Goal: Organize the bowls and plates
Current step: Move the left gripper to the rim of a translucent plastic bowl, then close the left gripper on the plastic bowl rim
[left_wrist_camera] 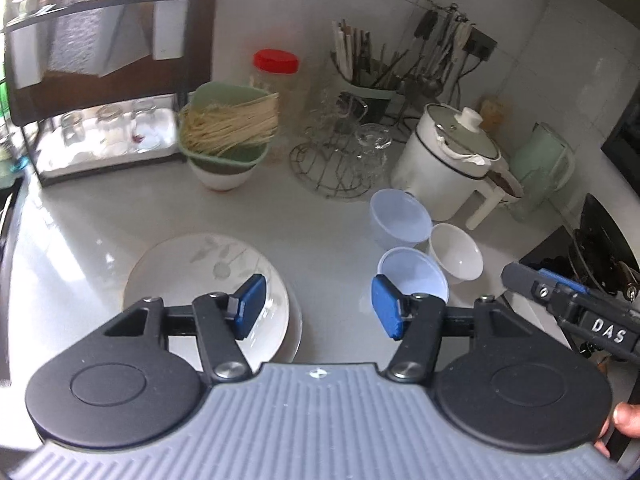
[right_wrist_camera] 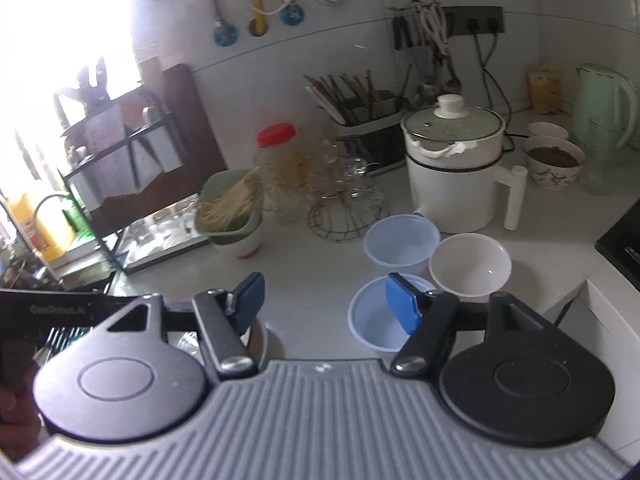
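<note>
Two white plates (left_wrist_camera: 200,280) with a leaf print lie stacked on the grey counter, under the left finger of my left gripper (left_wrist_camera: 318,308). That gripper is open with nothing between its blue pads. To the right stand two pale blue plastic bowls (left_wrist_camera: 400,216) (left_wrist_camera: 416,276) and a white bowl (left_wrist_camera: 456,252). In the right wrist view the same blue bowls (right_wrist_camera: 400,244) (right_wrist_camera: 372,320) and white bowl (right_wrist_camera: 470,264) sit ahead on the right. My right gripper (right_wrist_camera: 324,304) is open and empty, and its right pad (right_wrist_camera: 402,304) hangs over the nearer blue bowl.
At the back stand a green strainer of noodles (left_wrist_camera: 228,128) on a white bowl, a red-lidded jar (left_wrist_camera: 276,68), a wire glass rack (left_wrist_camera: 340,160), a white electric pot (left_wrist_camera: 448,160) and a green kettle (right_wrist_camera: 604,100). A black shelf rack (left_wrist_camera: 92,80) fills the left. A dark stove (right_wrist_camera: 624,248) lies at the right edge.
</note>
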`<act>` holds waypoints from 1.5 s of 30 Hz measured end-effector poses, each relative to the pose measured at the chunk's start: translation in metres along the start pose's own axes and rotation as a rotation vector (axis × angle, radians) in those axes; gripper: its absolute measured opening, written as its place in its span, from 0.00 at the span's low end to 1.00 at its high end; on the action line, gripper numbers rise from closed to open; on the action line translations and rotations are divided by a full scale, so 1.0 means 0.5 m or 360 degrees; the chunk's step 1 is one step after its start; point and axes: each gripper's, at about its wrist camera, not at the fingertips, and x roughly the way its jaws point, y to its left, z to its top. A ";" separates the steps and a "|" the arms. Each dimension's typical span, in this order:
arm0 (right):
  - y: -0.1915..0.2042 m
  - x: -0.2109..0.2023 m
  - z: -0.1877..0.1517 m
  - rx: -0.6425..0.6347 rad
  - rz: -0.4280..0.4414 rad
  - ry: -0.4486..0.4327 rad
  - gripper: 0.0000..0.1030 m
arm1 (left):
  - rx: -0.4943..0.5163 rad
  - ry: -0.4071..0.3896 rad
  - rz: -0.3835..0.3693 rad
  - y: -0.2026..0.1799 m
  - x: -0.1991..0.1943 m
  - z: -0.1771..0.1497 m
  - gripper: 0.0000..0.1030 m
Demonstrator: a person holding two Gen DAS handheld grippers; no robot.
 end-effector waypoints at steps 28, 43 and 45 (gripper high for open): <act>-0.207 0.170 -0.001 0.0303 -0.0175 0.0299 0.65 | 0.0184 0.0206 -0.0127 -0.115 0.318 0.092 0.62; -0.259 0.307 -0.045 0.0286 -0.0072 0.0526 0.35 | 0.0165 0.0407 -0.0111 -0.152 0.452 0.033 0.42; -0.264 0.314 -0.048 0.0305 -0.0069 0.0533 0.32 | 0.0164 0.0441 -0.0117 -0.157 0.466 0.025 0.35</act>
